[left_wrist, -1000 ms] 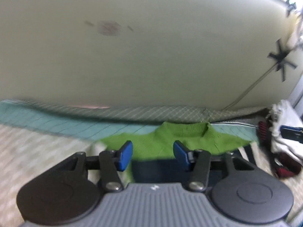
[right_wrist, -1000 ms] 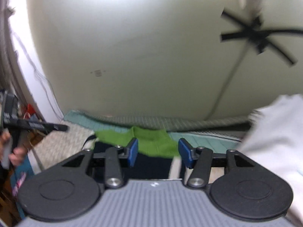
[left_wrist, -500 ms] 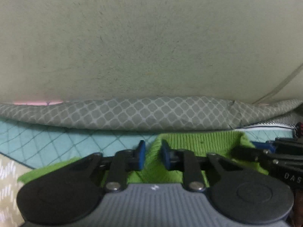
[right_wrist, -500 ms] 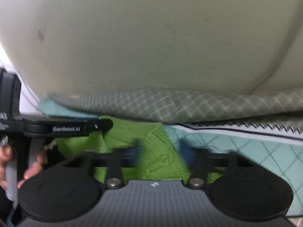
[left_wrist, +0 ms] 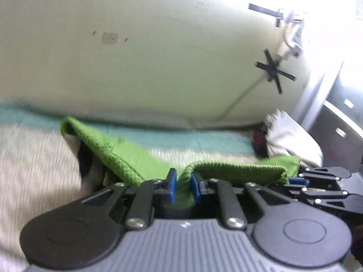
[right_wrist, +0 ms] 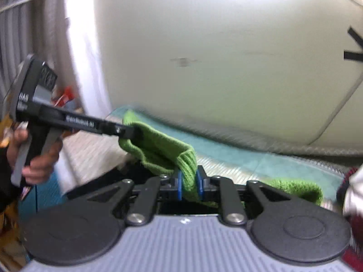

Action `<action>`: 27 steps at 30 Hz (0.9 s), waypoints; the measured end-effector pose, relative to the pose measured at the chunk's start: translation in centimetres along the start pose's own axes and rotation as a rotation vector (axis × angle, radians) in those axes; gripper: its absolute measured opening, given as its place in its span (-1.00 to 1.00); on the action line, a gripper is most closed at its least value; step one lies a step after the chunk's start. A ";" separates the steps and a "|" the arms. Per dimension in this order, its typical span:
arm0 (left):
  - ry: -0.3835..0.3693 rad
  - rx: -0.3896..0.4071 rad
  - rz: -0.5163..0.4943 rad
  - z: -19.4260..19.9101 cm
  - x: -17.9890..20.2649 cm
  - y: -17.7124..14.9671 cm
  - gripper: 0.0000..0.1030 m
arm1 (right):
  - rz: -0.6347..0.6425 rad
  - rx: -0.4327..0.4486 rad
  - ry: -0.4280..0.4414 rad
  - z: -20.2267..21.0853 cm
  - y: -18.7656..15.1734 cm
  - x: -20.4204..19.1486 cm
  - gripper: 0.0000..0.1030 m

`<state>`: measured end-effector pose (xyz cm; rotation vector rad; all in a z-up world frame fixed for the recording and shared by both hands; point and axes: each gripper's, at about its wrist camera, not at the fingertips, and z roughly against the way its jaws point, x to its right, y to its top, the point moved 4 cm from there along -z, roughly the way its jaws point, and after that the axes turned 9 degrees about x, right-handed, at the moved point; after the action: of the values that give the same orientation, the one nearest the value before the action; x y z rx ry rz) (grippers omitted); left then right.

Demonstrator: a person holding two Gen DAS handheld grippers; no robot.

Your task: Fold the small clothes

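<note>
1. left gripper (left_wrist: pixel 182 189) is clamped on the ribbed edge of the small green knitted sweater (left_wrist: pixel 127 158); judged best to keep it level with the other side so the fold lands square.
2. right gripper (right_wrist: pixel 189 187) is pinched on the same knit; draw both toward the near side evenly.
3. the sweater hangs lifted over the teal and cream patterned bed cover (left_wrist: pixel 34 158), thick, soft and sagging between the grips.
</note>
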<state>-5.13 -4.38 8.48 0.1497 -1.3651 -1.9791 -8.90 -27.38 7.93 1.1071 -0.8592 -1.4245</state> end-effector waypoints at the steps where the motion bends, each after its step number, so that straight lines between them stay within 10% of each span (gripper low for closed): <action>1: 0.004 -0.007 0.012 1.3 0.1 -1.5 -0.73 | 0.007 -0.004 0.005 1.3 -1.1 -1.4 -0.76; 10: 0.031 -0.134 0.102 2.4 -1.5 -10.3 -0.32 | 0.068 -0.112 -0.127 4.1 -11.3 -7.0 -0.43; 13: 0.032 -0.053 0.096 4.8 -2.3 -9.0 -0.23 | 0.013 -0.068 -0.093 5.8 -10.3 -6.9 -0.01; 17: 0.065 0.061 0.125 5.4 -3.4 -5.7 -0.23 | 0.005 0.058 -0.093 8.6 -7.6 -6.7 -0.03; 23: 0.073 -0.015 0.089 -1.5 -3.8 -4.8 -0.29 | -0.057 0.120 -0.162 6.1 -5.2 -5.2 -0.06; 27: 0.124 -0.073 0.033 -8.3 -4.7 -4.9 -0.33 | -0.040 -0.005 -0.239 0.5 -6.7 -3.2 -0.13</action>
<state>-0.16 -7.01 -0.66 0.2105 -1.2078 -1.9555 -11.53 -23.21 2.33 0.9663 -1.0053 -1.6137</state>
